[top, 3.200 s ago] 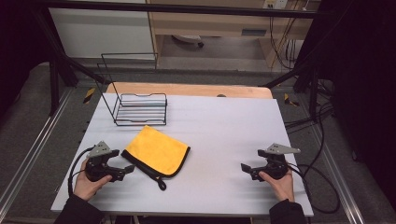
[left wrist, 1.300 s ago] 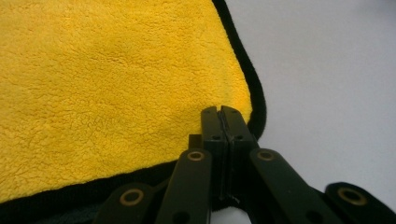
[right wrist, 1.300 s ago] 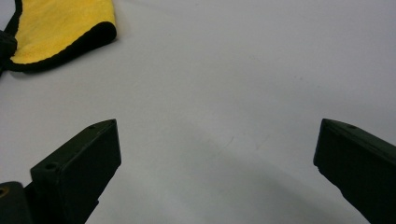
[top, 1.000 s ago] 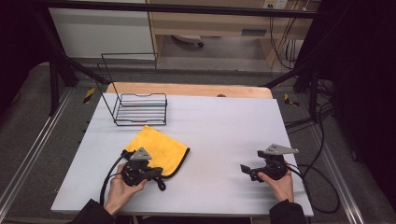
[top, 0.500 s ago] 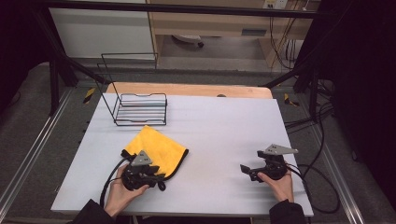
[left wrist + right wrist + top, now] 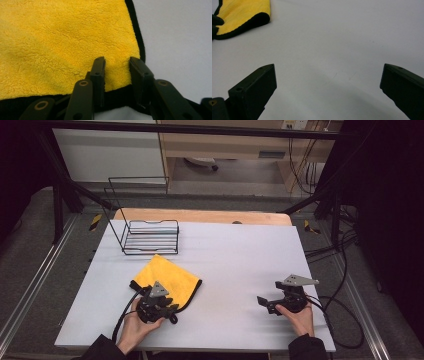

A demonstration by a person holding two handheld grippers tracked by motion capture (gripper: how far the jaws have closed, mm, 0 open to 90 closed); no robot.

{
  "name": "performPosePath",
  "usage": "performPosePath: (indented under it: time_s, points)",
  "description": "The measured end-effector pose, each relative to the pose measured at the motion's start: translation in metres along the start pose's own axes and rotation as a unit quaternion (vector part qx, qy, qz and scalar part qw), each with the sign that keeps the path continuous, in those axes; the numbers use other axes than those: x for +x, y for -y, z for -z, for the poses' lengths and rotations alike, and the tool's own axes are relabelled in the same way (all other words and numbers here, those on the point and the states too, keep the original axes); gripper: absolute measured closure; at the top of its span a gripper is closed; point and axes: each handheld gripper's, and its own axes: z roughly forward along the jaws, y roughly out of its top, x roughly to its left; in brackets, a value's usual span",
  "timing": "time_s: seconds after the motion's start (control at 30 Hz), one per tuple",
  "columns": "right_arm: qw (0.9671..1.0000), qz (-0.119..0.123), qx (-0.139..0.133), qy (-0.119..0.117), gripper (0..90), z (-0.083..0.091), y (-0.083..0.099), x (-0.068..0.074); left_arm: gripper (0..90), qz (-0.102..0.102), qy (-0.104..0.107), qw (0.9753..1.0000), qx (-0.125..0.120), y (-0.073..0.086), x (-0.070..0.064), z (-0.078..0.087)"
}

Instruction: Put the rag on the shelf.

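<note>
the left gripper (image 6: 172, 309) is close to the person, near the front edge of the white table (image 6: 240, 250). a hand (image 6: 134, 326) holds it from below. its two black jaws are a little apart, with the black-trimmed edge of the soft yellow cloth (image 6: 167, 279) in the gap between them. in the left gripper view the jaws sit over the near corner of the yellow cloth (image 6: 62, 42), and the fuzzy yellow part shows between them. they do not look squeezed tight on it yet.

the right gripper (image 6: 264, 304) is off to the other side, well apart from the cloth. it rests low over the bare table in the person's other hand (image 6: 300, 317). in the right gripper view its jaws are wide apart with nothing between them, and the cloth (image 6: 239, 15) shows far off in the corner.

the cloth lies flat on the left half of the table. farther back, near it but not touching, stands a black wire rack (image 6: 150, 236) with a tall wire back.
</note>
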Motion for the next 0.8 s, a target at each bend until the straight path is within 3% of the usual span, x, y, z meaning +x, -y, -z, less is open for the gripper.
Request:
performPosePath:
  time_s: [0.2,0.37,0.57,0.8]
  points:
    - [1.0,-0.002,0.001,-0.003,1.3,-0.001,0.0,0.001,78.4,0.007,-0.004,0.9999,0.013,-0.005,-0.002,-0.001]
    - [1.0,0.003,0.001,-0.004,1.4,-0.001,-0.001,0.001,83.4,-0.012,-0.007,0.9998,0.016,-0.006,-0.004,0.001]
    - [0.9999,0.008,0.001,-0.008,1.5,-0.003,-0.003,0.005,83.9,-0.014,0.025,0.9992,0.026,-0.004,0.006,0.011]
    - [0.9998,0.015,0.001,-0.012,2.0,-0.007,-0.009,0.015,83.8,-0.03,0.046,0.9979,0.036,0.013,0.018,0.032]
